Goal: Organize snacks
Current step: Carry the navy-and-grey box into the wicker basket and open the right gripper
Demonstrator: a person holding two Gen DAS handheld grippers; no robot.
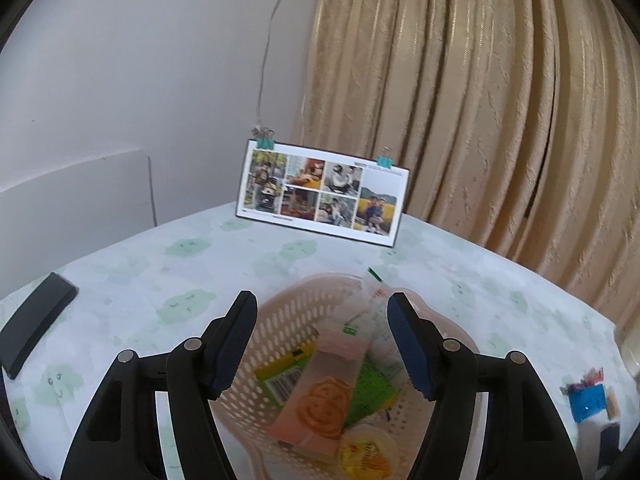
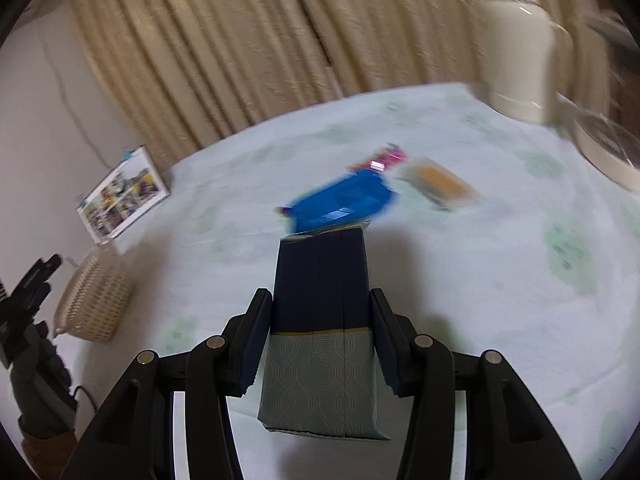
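While the left hand-held gripper (image 1: 322,344) gapes over the perforated basket (image 1: 280,320), the right hand-held gripper (image 2: 320,336) clamps a rectangular box (image 2: 320,320).

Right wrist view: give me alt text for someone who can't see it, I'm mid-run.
The right gripper is shut on a navy and grey box, held above a table with a pale green-patterned cloth. Beyond it, blurred, lie a blue snack packet and an orange-filled wrapper; a perforated basket sits far left near a photo calendar.
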